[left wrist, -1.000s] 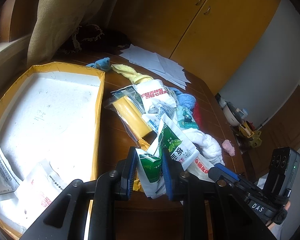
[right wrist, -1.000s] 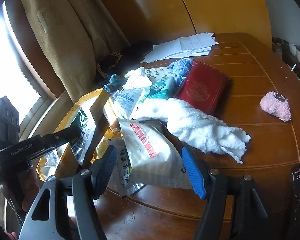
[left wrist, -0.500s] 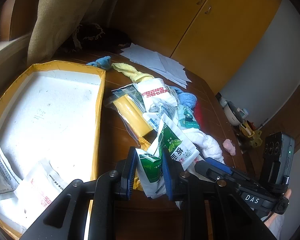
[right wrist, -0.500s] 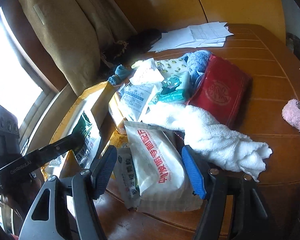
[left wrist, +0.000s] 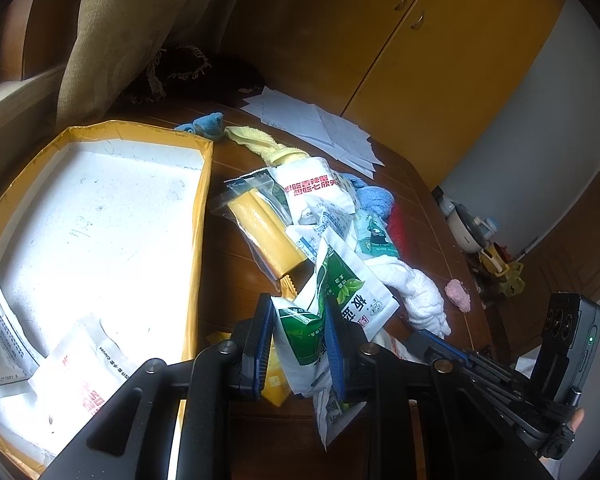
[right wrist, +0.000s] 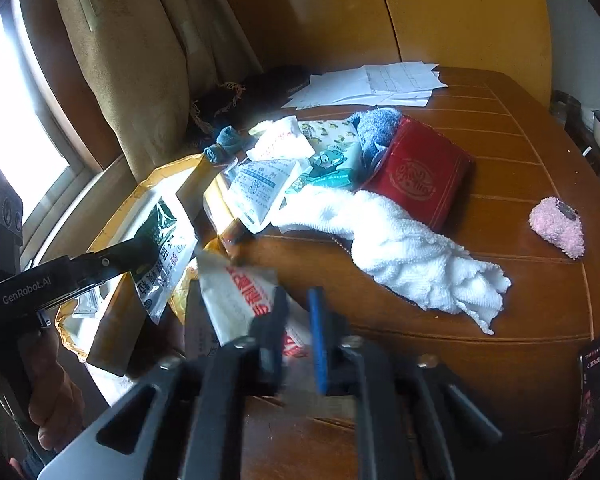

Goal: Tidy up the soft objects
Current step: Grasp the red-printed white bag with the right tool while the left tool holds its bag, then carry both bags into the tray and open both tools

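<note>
Left wrist view, from left to right. A yellow-rimmed box (left wrist: pixel 204 184) with a white floor is seen on the wooden table (left wrist: pixel 228 280); two white sachets (left wrist: pixel 80 372) lie in its near corner. Just beside its right wall a heap of soft goods is spread: a yellow roll in a clear bag (left wrist: pixel 260 228), a white packet with red print (left wrist: pixel 312 192), a blue cloth (left wrist: pixel 374 200), a white towel (left wrist: pixel 416 292) and, apart from the heap, a pink fluffy piece (left wrist: pixel 458 295). The left gripper (left wrist: pixel 298 344) is narrowly parted, and its blue pads are pressed on either side of a green-and-white pouch (left wrist: pixel 340 288), which is held up above the table edge between box and heap.

Right wrist view, from left to right. The same green-and-white pouch is shown pinched in the other tool at the left, over the box, with a hand (right wrist: pixel 48 392) on the handle. The right gripper (right wrist: pixel 298 334) has just been closing; its jaws are drawn close together, and a white pouch with red lettering (right wrist: pixel 240 292) is caught between them at its near edge, although motion blur prevents the contact from being made out sharply. Beyond lie the white towel, a red packet (right wrist: pixel 418 172), and loose papers (right wrist: pixel 380 84) at the far edge.
</note>
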Tool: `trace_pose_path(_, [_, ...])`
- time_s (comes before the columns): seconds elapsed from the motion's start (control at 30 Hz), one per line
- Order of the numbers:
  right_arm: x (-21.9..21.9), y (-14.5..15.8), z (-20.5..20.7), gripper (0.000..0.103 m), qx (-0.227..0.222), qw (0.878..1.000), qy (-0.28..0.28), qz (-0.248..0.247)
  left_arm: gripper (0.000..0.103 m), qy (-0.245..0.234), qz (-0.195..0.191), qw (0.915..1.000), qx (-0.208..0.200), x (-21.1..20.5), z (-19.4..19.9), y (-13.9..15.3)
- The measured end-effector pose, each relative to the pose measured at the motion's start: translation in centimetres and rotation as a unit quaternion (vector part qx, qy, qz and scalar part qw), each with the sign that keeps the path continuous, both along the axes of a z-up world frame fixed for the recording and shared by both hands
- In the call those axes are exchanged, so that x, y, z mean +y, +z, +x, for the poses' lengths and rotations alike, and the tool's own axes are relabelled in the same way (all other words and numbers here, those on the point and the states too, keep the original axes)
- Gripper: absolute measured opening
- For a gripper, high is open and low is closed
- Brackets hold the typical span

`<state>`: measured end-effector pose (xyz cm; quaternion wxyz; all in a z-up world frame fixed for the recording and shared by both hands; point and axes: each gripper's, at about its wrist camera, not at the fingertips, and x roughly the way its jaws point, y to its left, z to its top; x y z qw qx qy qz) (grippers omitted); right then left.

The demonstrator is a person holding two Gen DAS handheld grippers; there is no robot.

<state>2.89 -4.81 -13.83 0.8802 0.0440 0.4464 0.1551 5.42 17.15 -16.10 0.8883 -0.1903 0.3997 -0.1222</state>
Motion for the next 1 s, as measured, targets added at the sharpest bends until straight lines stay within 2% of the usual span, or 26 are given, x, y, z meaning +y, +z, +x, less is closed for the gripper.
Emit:
trace_pose_path(0.27, [0.7,-0.2,0.0,0.008,0.006,1.0,0.019,0.0,0.025,-0.002,0.003,1.0,0.0,-0.2,0.0,0.1])
trace_pose_path(0.3, [0.8,-0.3,-0.1,0.01,0.007,1.0,0.022,0.0,0.025,-0.001,0.004,1.0,0.001,-0.2,0.0,0.1])
trace_pose_path(0.33, [1.0,-0.5,0.0,0.02,0.012,1.0,0.029,0.0,0.025,-0.001,0.003,1.0,0.001,-0.2,0.1,0.0])
trace_pose_path(0.4, [1.2,-1.0,-0.1,0.028,0.02,0.999,0.034,0.001,0.025,-0.001,0.004,1.0,0.002,-0.2,0.1,0.0])
trace_pose_path(0.5, [1.1,-1.4,-0.1,0.029,0.027,0.999,0.036,0.009,0.025,-0.003,0.005,1.0,0.003,-0.3,0.2,0.0])
trace_pose_path(0.57, [1.3,-1.4,-0.1,0.025,0.026,0.999,0.04,0.005,0.025,-0.004,0.006,1.0,0.003,-0.4,0.3,0.0])
trace_pose_path(0.6, [1.4,-1.3,-0.3,0.018,0.024,0.999,0.045,0.004,0.025,-0.004,0.006,1.0,0.003,-0.4,0.3,0.0])
trace_pose_path(0.73, [2.0,-0.9,-0.8,0.005,0.014,0.999,0.046,-0.016,0.025,-0.005,0.006,1.0,0.002,-0.5,0.2,0.0])
trace_pose_path(0.83, [2.0,-0.4,-1.3,0.003,0.001,0.999,0.037,-0.019,0.025,-0.005,0.006,1.0,0.002,-0.5,0.1,0.0])
trace_pose_path(1.0, [0.8,0.9,-1.8,0.003,-0.023,0.999,0.022,0.006,0.025,-0.004,0.005,1.0,0.001,-0.5,0.0,0.0])
